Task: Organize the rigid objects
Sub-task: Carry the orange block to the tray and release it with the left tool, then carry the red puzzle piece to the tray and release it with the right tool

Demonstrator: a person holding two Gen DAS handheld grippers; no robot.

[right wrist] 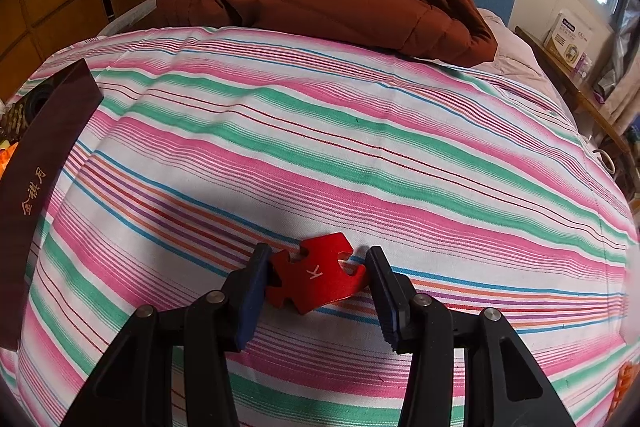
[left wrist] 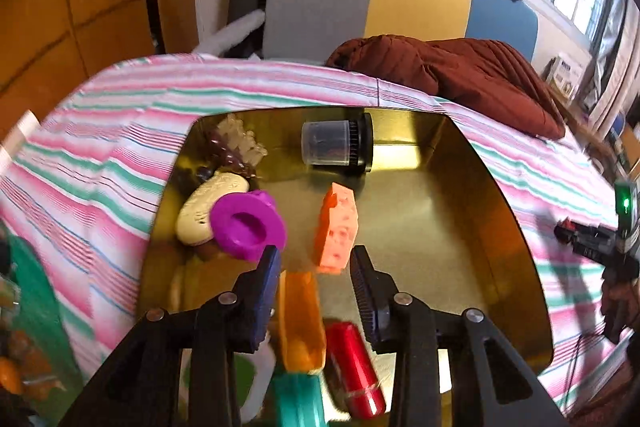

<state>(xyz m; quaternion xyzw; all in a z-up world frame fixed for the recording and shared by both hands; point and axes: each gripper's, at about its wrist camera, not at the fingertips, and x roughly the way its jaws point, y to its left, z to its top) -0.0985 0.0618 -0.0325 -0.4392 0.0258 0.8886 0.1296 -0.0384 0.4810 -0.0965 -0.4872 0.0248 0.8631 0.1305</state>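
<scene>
Red puzzle piece [right wrist: 316,277] (lettered K) gripped.

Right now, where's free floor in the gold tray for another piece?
Free: the right half of the gold tray, between the orange block and the right wall, below the black-capped jar. Crowded: the left side around the purple cup and the near edge by the red cylinder.

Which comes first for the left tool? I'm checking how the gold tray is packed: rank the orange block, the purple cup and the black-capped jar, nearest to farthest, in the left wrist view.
From the left tool:
1. Orange block, just ahead, slightly right.
2. Purple cup, ahead on the left; close to the block's rank.
3. Black-capped jar, lying at the tray's far wall.
</scene>
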